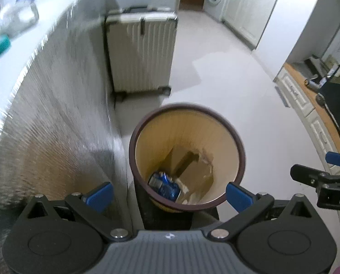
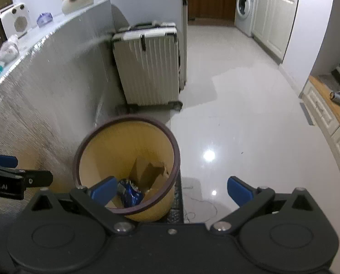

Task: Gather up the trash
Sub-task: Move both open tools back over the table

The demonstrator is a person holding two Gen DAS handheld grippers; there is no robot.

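Hovering over the trash bin (image 1: 229, 150), left gripper (image 1: 168, 196): blue fingers (image 1: 100, 196) spread wide apart, holding nothing, straddling the near rim at lower centre of the left wrist view.

Right gripper (image 2: 172, 190): fingers (image 2: 239, 193) likewise wide apart and empty; left finger overlaps the bin's near rim, right finger lies over bare floor (image 2: 238, 125). It also shows at the right edge of the left wrist view.

Trash bin: round, tan inside, dark brown rim, standing on the floor just beside the curved table (image 2: 55, 80) front.

Contents: crushed blue can (image 1: 164, 186) at the bottom, lower left of the opening; brown cardboard pieces (image 1: 192, 166) beside it.

Suitcase (image 2: 149, 66): pale, ribbed, upright on wheels, behind the bin at upper centre.

Washing machine (image 2: 245, 5): upper right, among white cabinets.

Table top: blurred small items, upper left.
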